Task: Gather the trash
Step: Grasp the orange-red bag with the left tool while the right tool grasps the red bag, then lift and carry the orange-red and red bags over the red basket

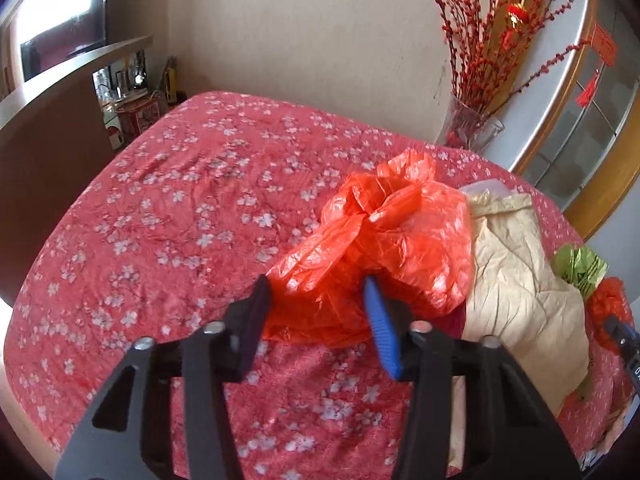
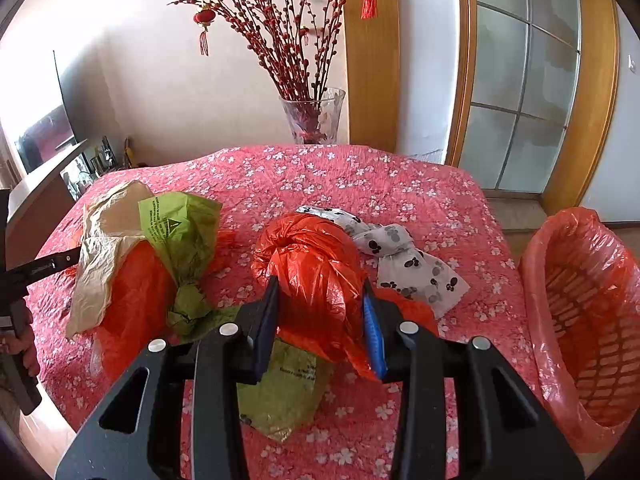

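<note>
The right gripper [image 2: 320, 312] pinches a knotted orange plastic bag [image 2: 316, 264] on the flowered tablecloth [image 2: 360, 184]; the left gripper [image 1: 316, 312] seems clamped on another orange bag [image 1: 392, 240], though its left pad is partly hidden. Left of the knotted bag lie green wrap [image 2: 180, 232] and brown paper [image 2: 100, 248]; right, spotted cloth [image 2: 404, 256], then the lined basket [image 2: 576, 320].
</note>
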